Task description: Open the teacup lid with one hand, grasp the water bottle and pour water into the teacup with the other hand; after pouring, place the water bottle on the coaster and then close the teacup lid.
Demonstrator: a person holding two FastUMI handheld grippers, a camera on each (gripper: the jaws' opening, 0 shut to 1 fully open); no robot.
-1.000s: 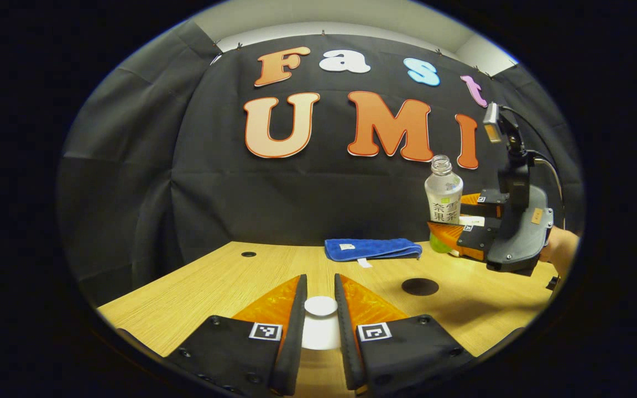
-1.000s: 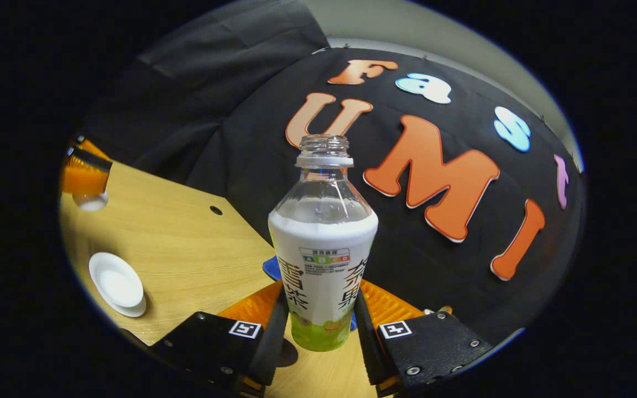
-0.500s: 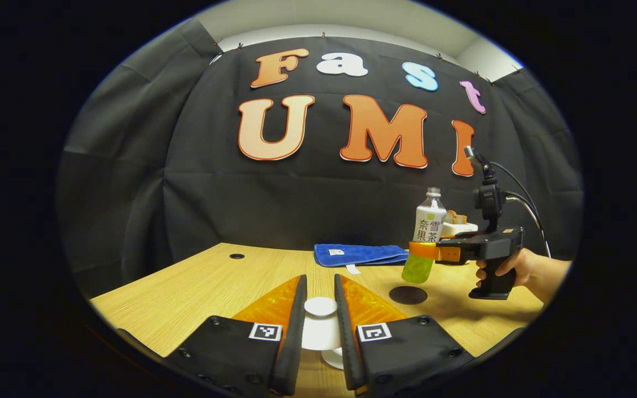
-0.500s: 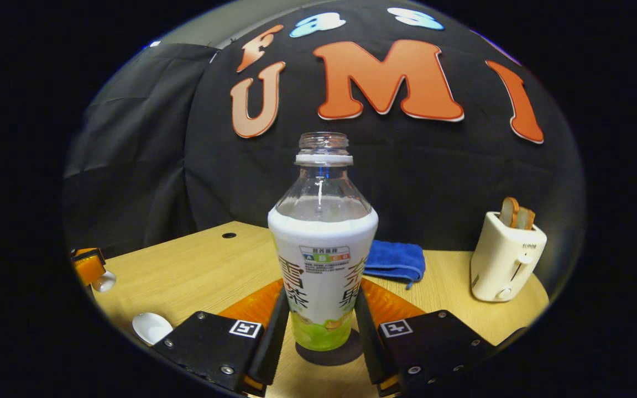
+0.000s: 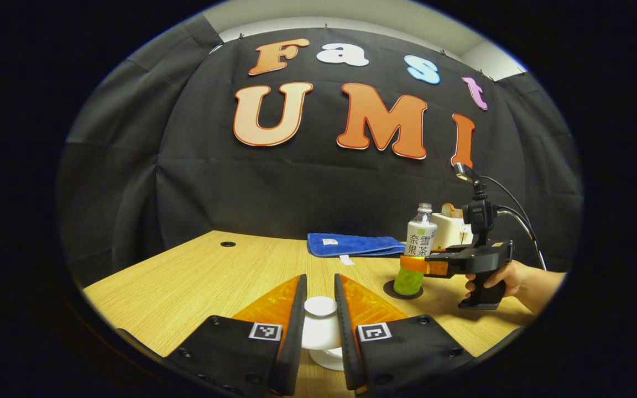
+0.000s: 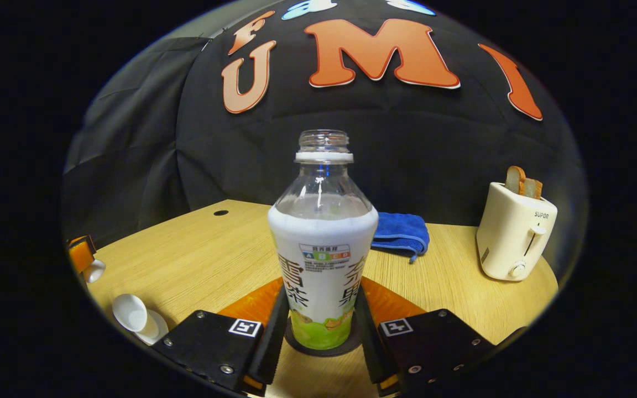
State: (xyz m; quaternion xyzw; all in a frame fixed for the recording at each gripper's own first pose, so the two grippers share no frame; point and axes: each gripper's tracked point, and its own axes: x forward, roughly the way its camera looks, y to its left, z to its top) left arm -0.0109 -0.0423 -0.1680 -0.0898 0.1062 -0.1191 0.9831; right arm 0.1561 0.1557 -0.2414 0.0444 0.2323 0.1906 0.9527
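Observation:
The water bottle (image 6: 323,249), uncapped with a white and green label, stands upright on the dark round coaster (image 6: 295,344). My right gripper (image 6: 321,301) is shut on its lower body. In the left gripper view the bottle (image 5: 421,251) sits on the coaster (image 5: 389,289) at the right, with the right gripper (image 5: 415,264) held by a hand (image 5: 509,276). My left gripper (image 5: 320,279) is shut on the white teacup lid (image 5: 320,307), held above the white teacup (image 5: 329,358). The open teacup (image 6: 129,311) rests on its saucer (image 6: 155,327), with the lid (image 6: 95,271) up and to its left.
A folded blue cloth (image 5: 351,244) lies at the back of the wooden table (image 5: 197,282). A cream toaster (image 6: 515,232) with bread slices stands at the right, behind the bottle. A small round hole (image 5: 228,244) is in the table's far left.
The right gripper swung the bottle upright and lowered it onto the coaster. The left gripper kept hold of the lid, and the teacup came into view beneath it.

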